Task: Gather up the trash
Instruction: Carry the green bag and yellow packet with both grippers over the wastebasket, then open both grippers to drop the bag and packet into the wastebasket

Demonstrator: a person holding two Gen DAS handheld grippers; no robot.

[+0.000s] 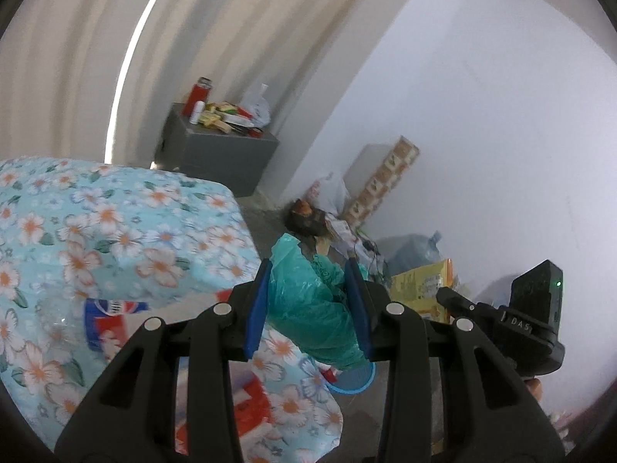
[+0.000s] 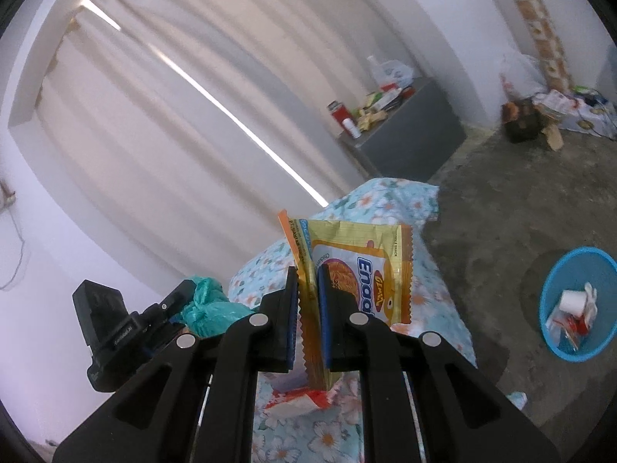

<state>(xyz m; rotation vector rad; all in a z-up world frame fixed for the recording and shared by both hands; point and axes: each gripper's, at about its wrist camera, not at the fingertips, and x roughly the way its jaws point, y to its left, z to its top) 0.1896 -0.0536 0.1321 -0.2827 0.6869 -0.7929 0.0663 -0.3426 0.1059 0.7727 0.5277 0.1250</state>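
**Both tongs loaded with trash above the flowered bed**

Left wrist view: the left tongs (image 1: 308,305), black with blue pads, are closed on a crumpled teal plastic bag (image 1: 308,301), which bulges between the pads and hangs below them. Beneath lies the bed with a light-blue flowered cover (image 1: 115,231), carrying a clear wrapper with a red-and-blue label (image 1: 110,322). Just below the bag, part of the round blue plastic bin (image 1: 356,380) shows on the floor. To the right, the right tongs (image 1: 455,299) appear in side view with the yellow packet.

Right wrist view: the right tongs (image 2: 307,308) grip a yellow instant-noodle packet (image 2: 358,266) by its serrated edge, held upright over the bed. A red-and-white wrapper (image 2: 304,401) lies on the cover below. The blue bin stands on the grey concrete floor (image 2: 482,212) to the right, well apart from the packet, holding a white cup and scraps.

Farther off: a grey cabinet (image 2: 416,139) cluttered with a red flask and packets stands before pale curtains (image 2: 173,115).
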